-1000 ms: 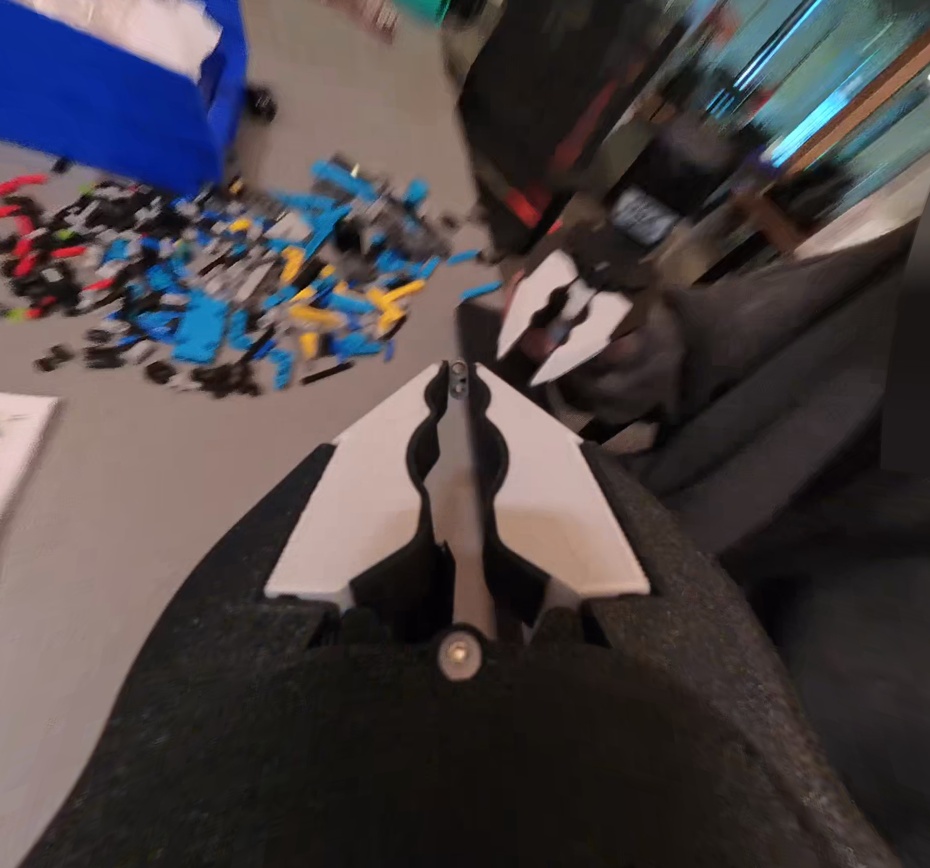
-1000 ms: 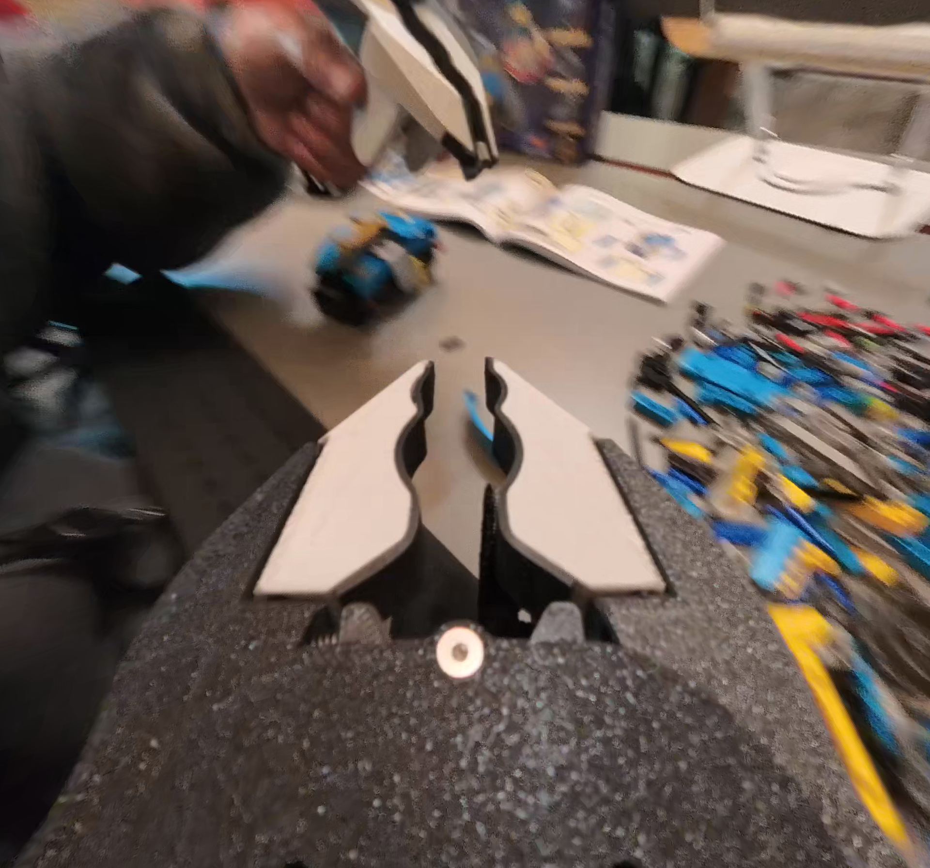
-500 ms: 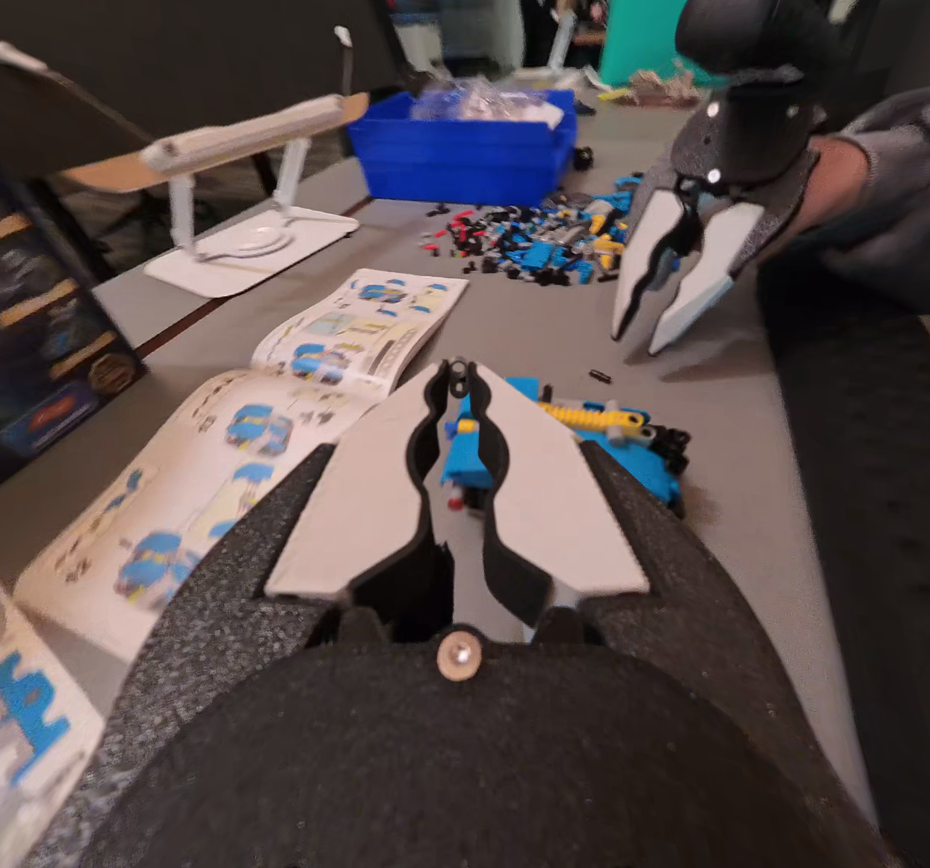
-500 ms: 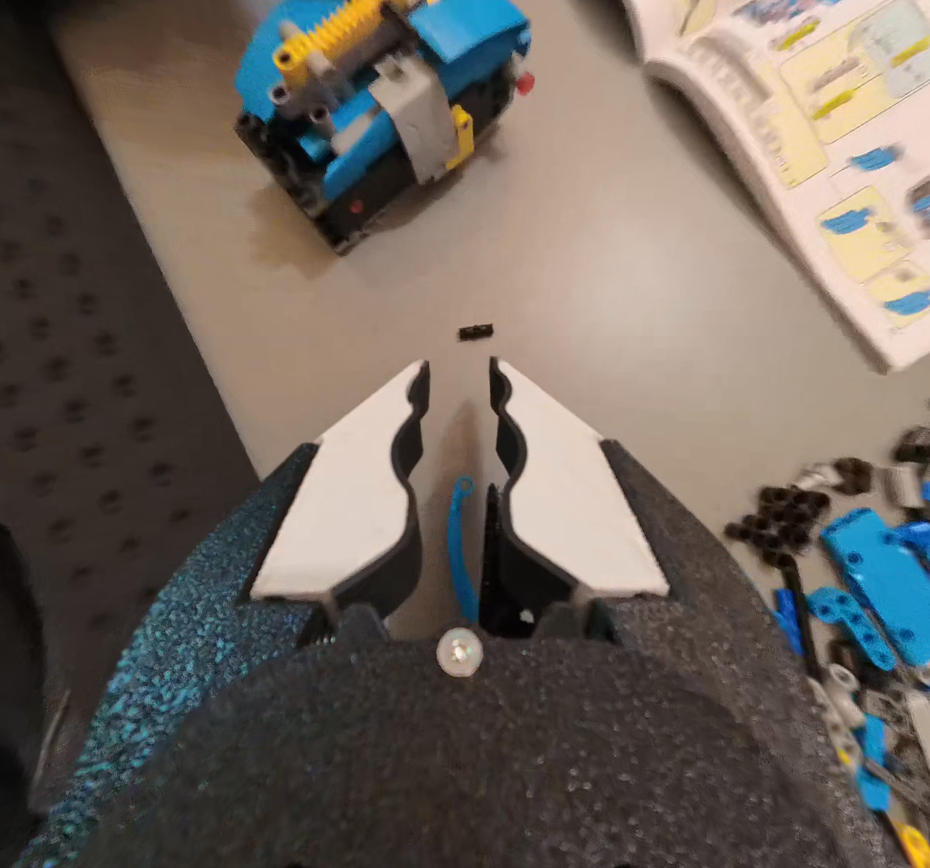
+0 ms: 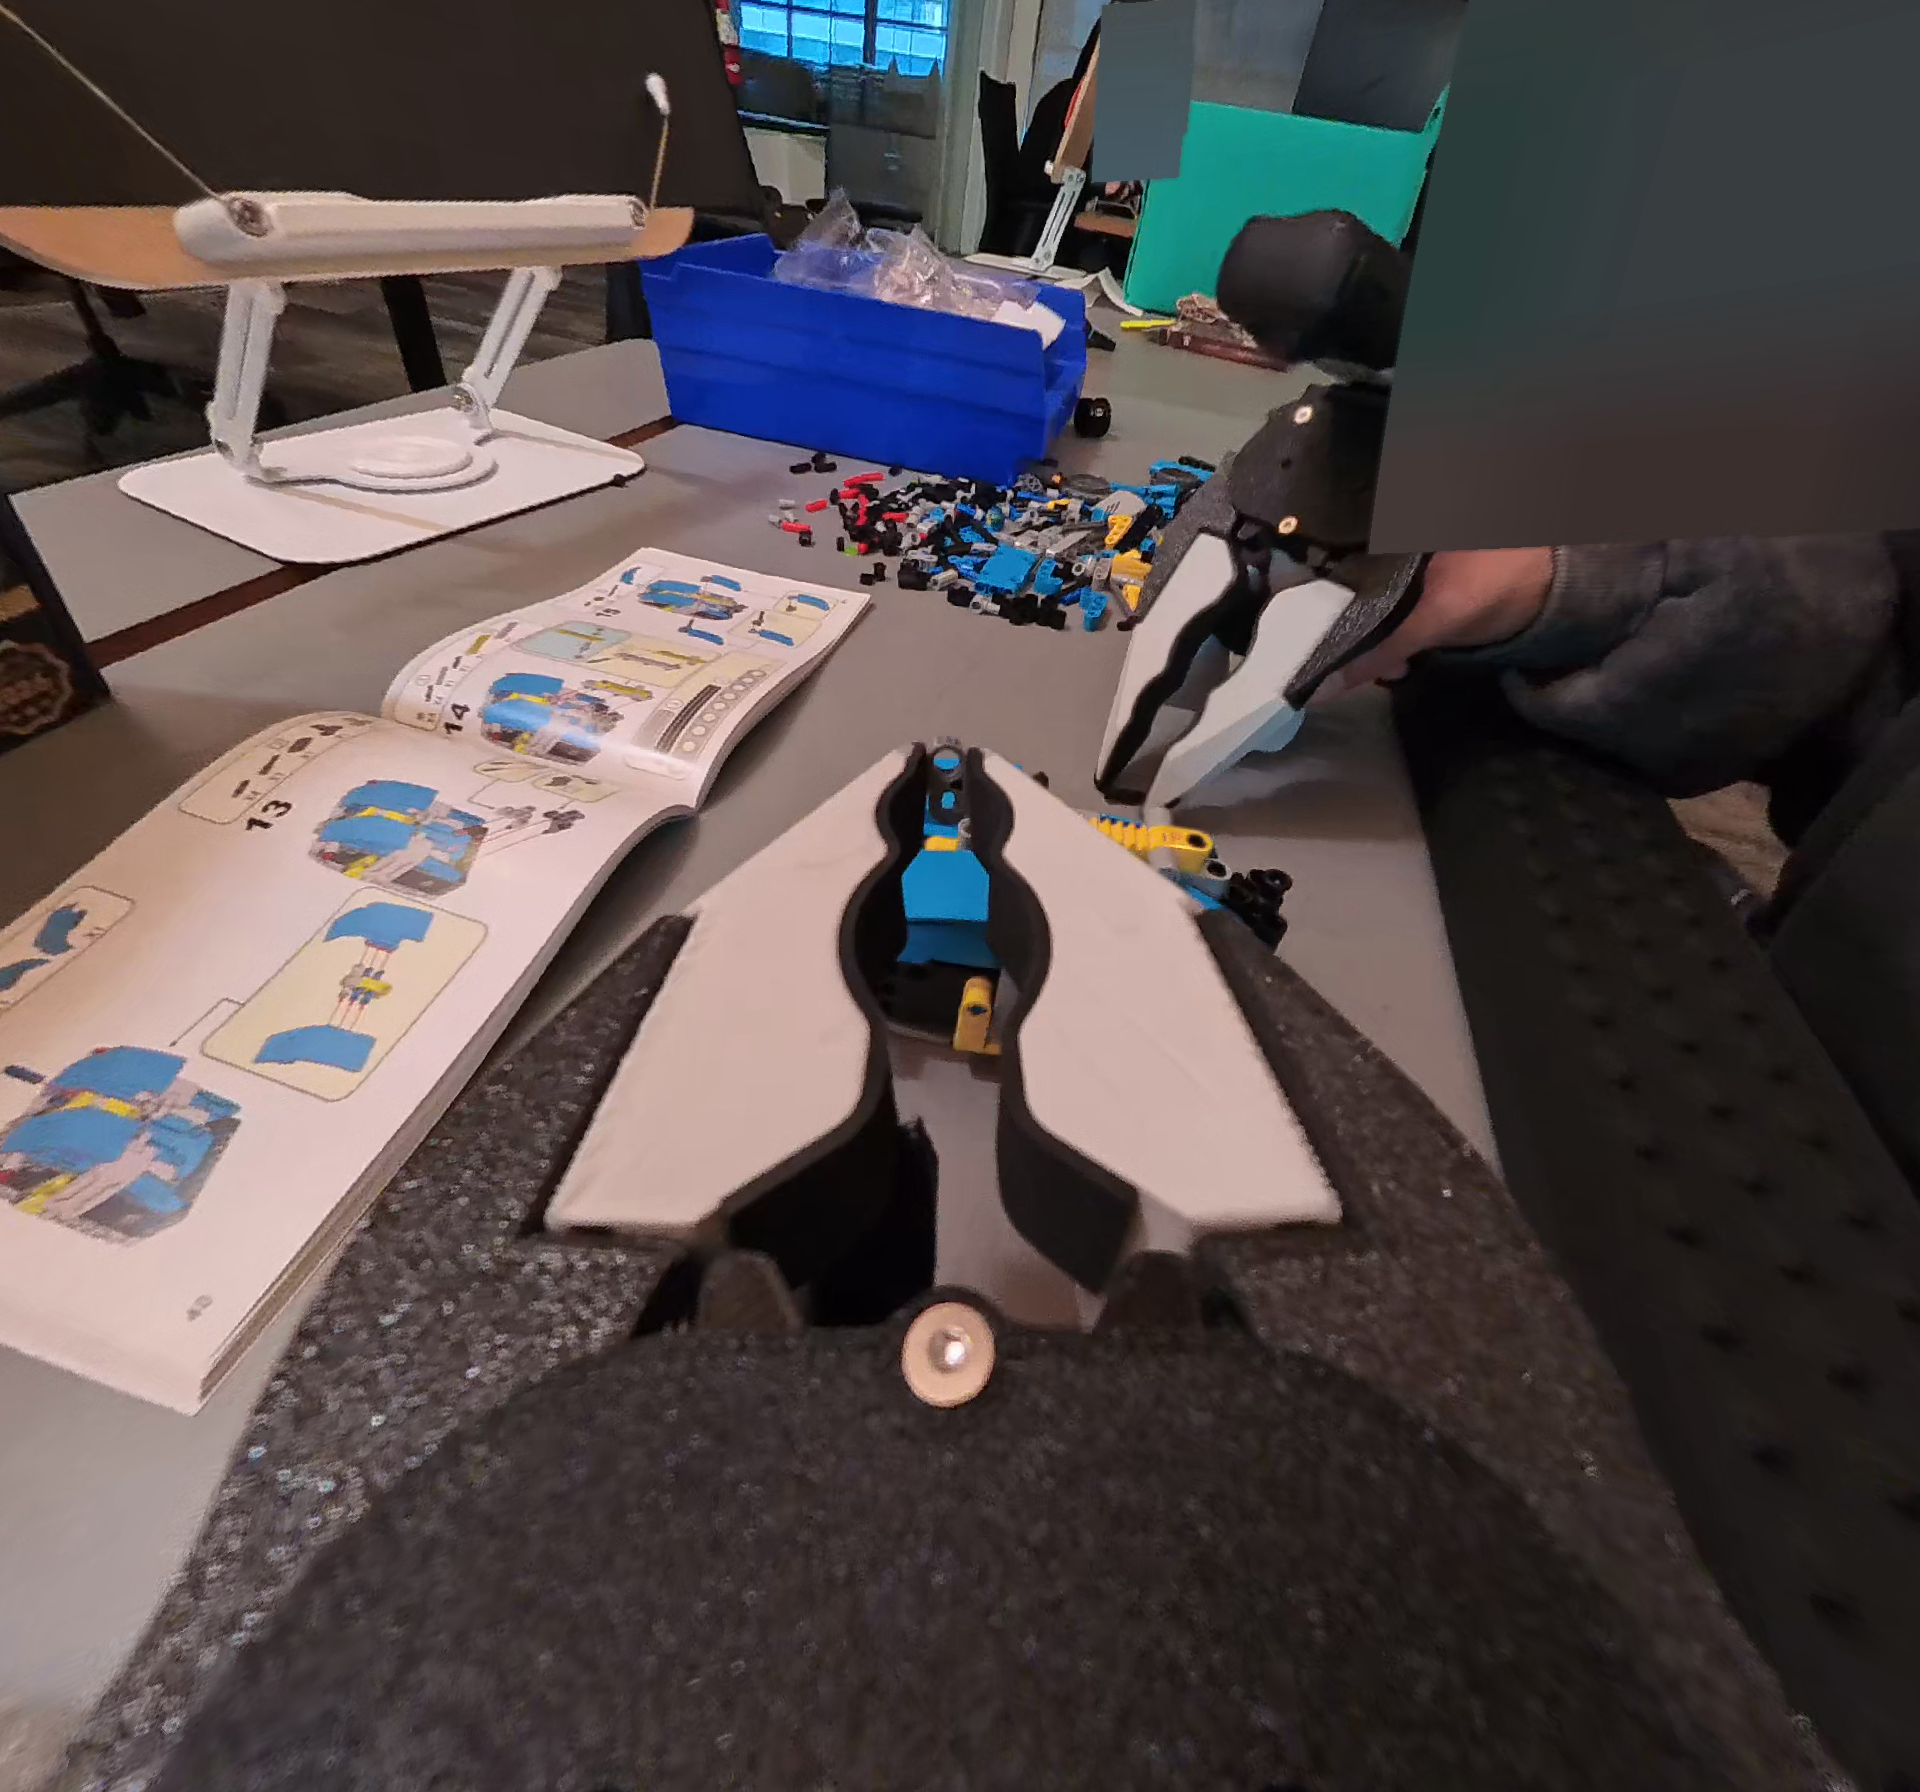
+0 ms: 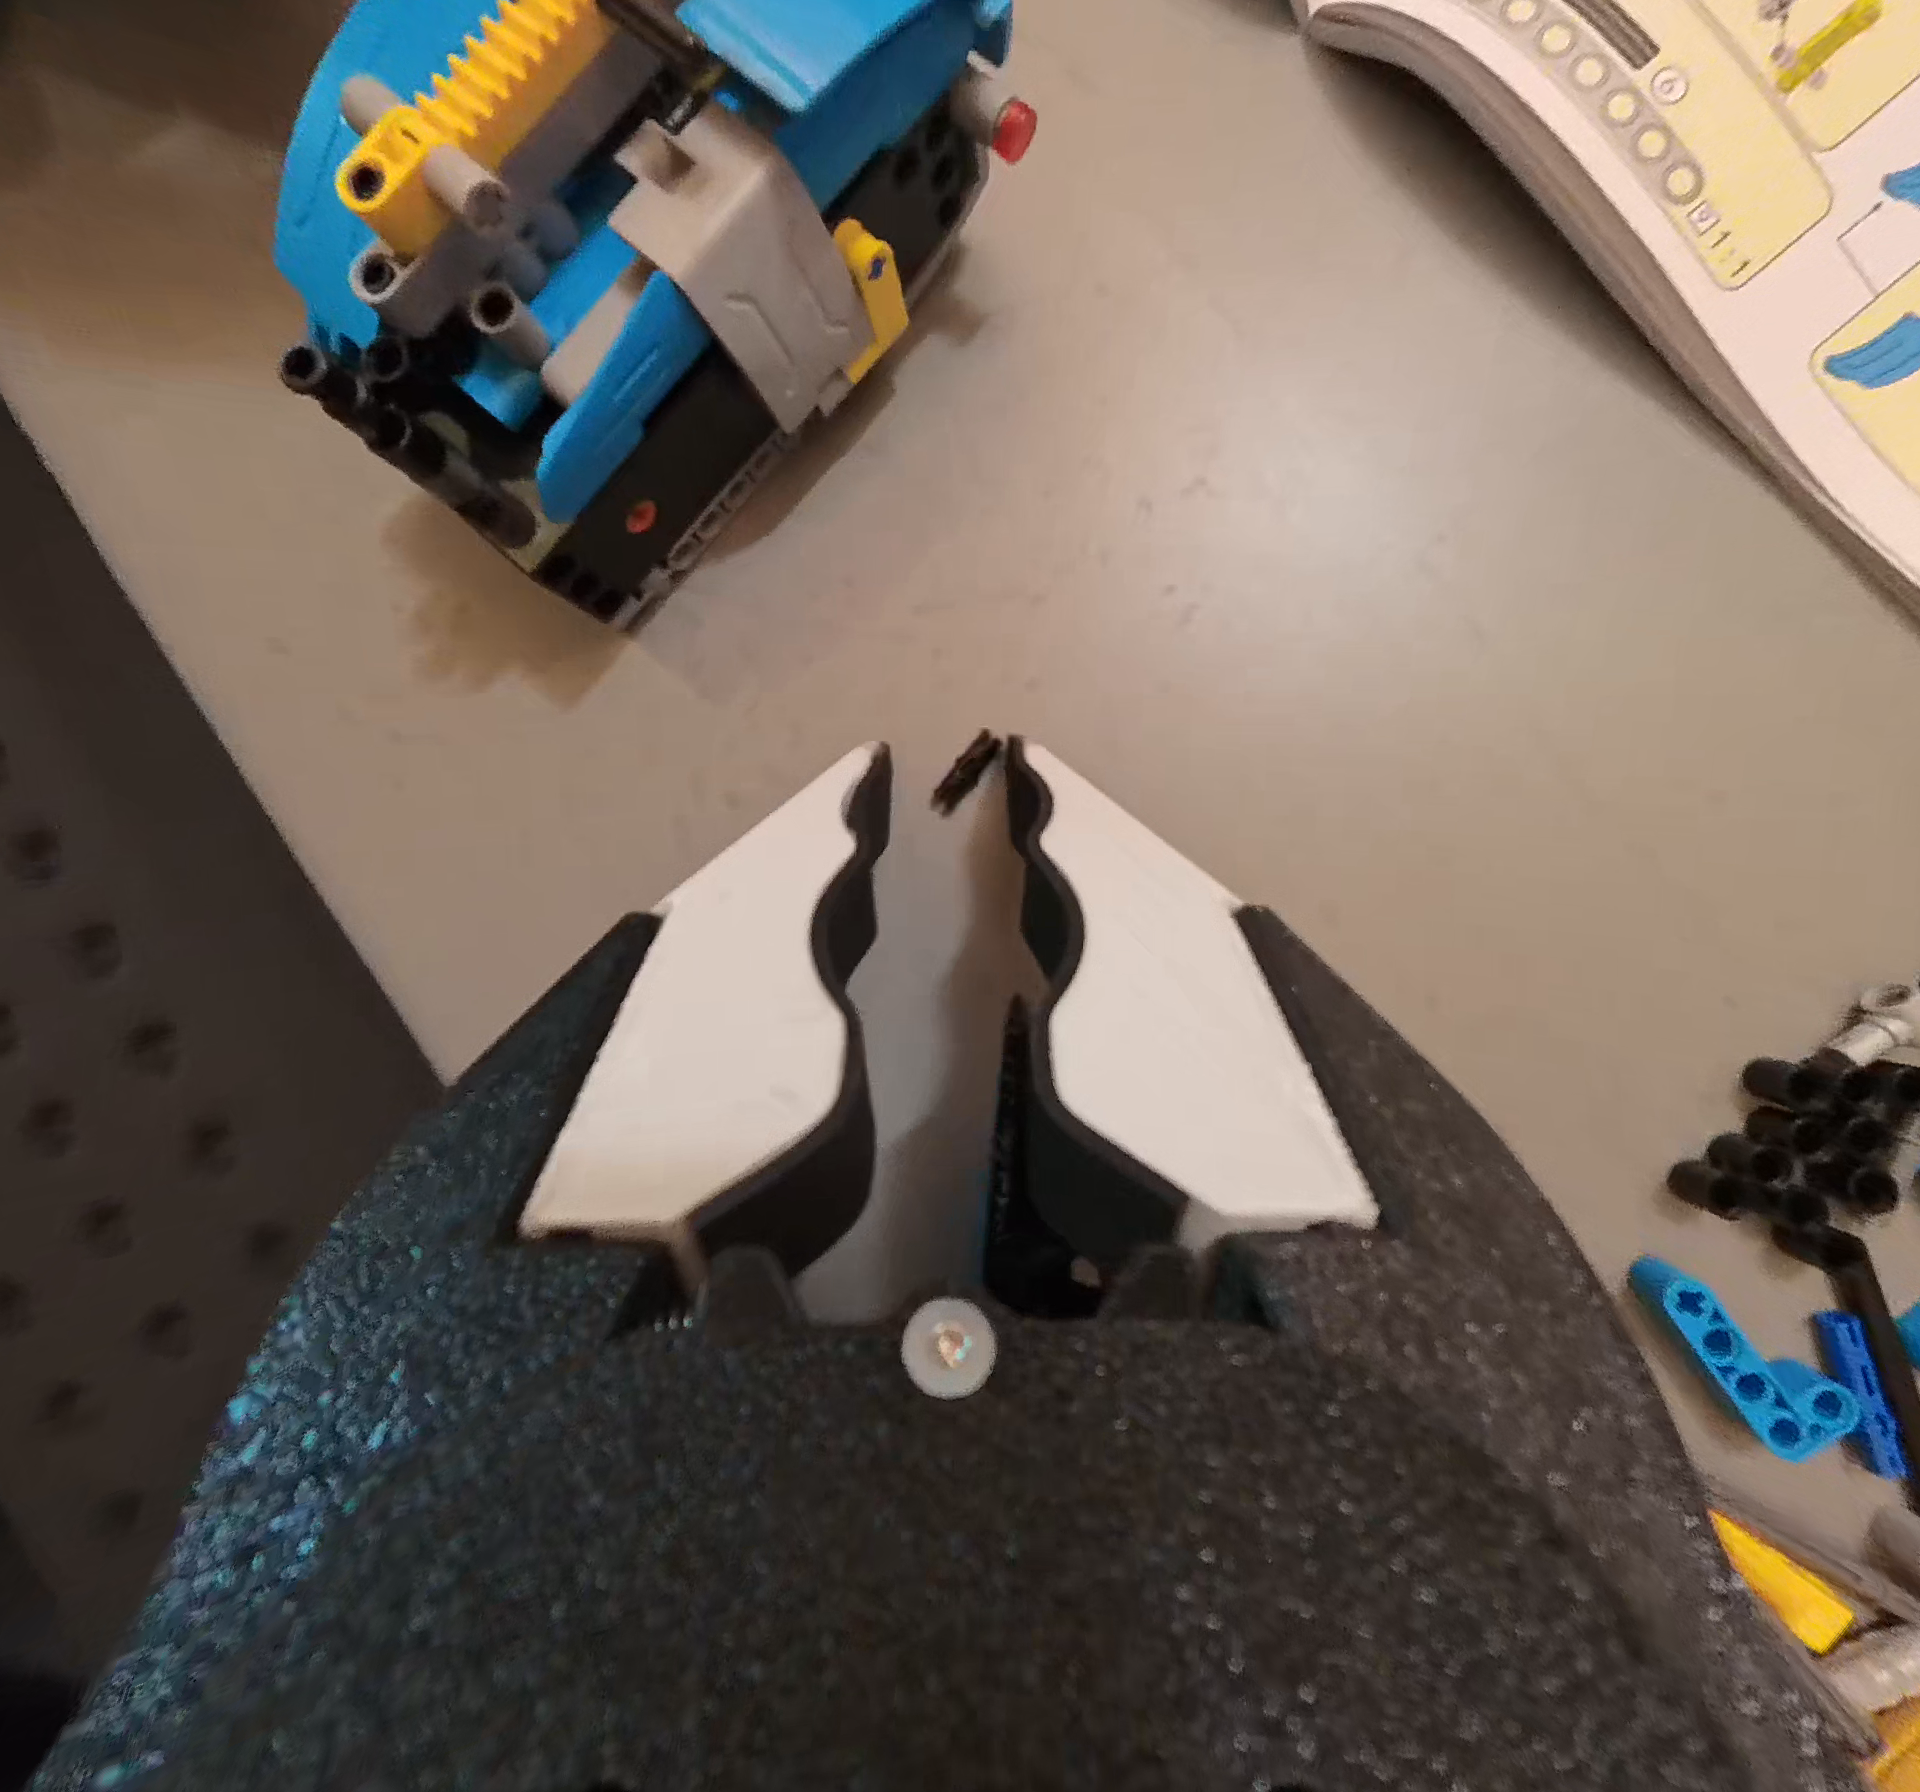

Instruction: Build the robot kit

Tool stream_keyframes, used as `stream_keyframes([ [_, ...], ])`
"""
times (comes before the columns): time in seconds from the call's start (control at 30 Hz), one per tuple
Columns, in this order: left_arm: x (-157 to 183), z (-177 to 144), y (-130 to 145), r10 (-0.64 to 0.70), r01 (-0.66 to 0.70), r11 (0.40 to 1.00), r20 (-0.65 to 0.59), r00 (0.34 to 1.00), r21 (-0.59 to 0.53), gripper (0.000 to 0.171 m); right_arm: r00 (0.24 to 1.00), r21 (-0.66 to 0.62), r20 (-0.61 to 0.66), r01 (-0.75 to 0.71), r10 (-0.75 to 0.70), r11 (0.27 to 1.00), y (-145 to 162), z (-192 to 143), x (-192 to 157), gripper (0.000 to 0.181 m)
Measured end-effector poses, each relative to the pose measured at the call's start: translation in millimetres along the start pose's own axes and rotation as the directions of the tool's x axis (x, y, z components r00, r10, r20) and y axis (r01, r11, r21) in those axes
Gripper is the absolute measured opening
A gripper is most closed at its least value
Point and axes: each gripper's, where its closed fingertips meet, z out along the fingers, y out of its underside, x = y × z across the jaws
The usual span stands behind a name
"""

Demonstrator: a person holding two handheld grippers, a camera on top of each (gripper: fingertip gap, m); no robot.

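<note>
My left gripper (image 5: 945, 768) is shut on a small dark connector piece (image 5: 945, 778) pinched at its tips. It hovers just over a part-built blue, yellow and grey brick model (image 5: 940, 901) on the grey table (image 5: 997, 693). My right gripper (image 6: 945, 768) is open by a narrow gap, tips down at the table. A small black pin (image 6: 966, 768) lies between its tips, against the right finger. The model (image 6: 644, 236) stands ahead and left of it. The right gripper also shows in the left wrist view (image 5: 1138, 792), just right of the model.
An open instruction booklet (image 5: 416, 859) lies left of the model. A pile of loose bricks (image 5: 997, 537), a blue bin (image 5: 862, 371) and a white stand (image 5: 364, 454) sit farther back. More loose pieces (image 6: 1808, 1150) lie to the right. A dark perforated surface (image 6: 156, 1015) borders the table edge. My right fingertips sit around 15 cm from my left ones.
My left gripper swung from facing the brick pile to hover over the model, still gripping its piece. My right gripper dropped toward the table until the black pin lay between its tips.
</note>
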Motion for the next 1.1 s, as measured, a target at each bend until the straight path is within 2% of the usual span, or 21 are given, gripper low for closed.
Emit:
stream_keyframes([
  [0.07,-0.1,-1.1,-1.1,-0.007,0.007,1.0,-0.005,1.0,0.006,0.007,0.998,-0.002,-0.048,0.038,-0.038,0.999,0.6,0.0,3.1,0.015],
  [0.2,-0.9,0.3,2.8,0.007,-0.007,1.0,0.006,1.0,-0.013,0.007,0.993,-0.006,-0.092,0.079,-0.08,0.997,2.5,-2.6,3.5,0.015],
  [0.3,0.1,1.5,4.5,0.018,-0.018,1.0,0.007,1.0,-0.023,0.007,0.998,0.007,-0.04,0.052,-0.052,0.999,2.8,-0.9,-2.2,0.005],
  [0.43,4.0,3.1,5.6,0.03,-0.03,0.999,0.001,1.0,-0.032,0.007,1.0,-0.044,0.005,0.007,-0.007,0.999,2.7,-1.1,-1.2,0.004],
  [0.47,5.9,3.6,4.8,0.034,-0.034,0.999,0.0,0.999,-0.03,0.007,1.0,-0.023,0.005,0.012,-0.012,1.0,-2.3,-2.2,-1.8,0.004],
  [0.53,10.8,4.6,0.6,0.042,-0.042,0.999,0.003,0.999,-0.017,0.007,0.993,0.165,0.116,-0.045,0.026,0.985,-37.9,-15.7,-18.4,0.004],
  [0.6,19.6,5.8,-6.7,0.038,-0.038,0.999,-0.008,0.999,0.011,0.007,0.958,0.389,0.284,-0.093,-0.024,0.917,-84.0,-42.9,-45.7,0.004],
  [0.67,29.8,8.7,-11.3,0.036,-0.035,0.999,-0.021,0.999,0.028,0.007,0.925,0.515,0.375,-0.145,-0.07,0.845,-117.2,-60.7,-65.8,0.004],
  [0.77,39.0,11.8,-11.7,0.069,-0.069,0.997,-0.012,0.998,0.039,0.007,0.921,0.53,0.383,-0.159,-0.068,0.833,-133.1,-50.6,-76.5,0.004],
  [0.83,40.1,12.4,-11.4,0.083,-0.083,0.996,-0.001,0.997,0.037,0.007,0.92,0.503,0.388,-0.165,-0.051,0.848,-132.4,-39.5,-80.4,0.004],
  [1.1,37.1,18.1,-3.9,0.176,-0.177,0.984,0.101,0.979,-0.004,0.007,0.961,0.475,0.275,-0.106,-0.033,0.873,-125.0,-15.8,-79.0,0.003],
])
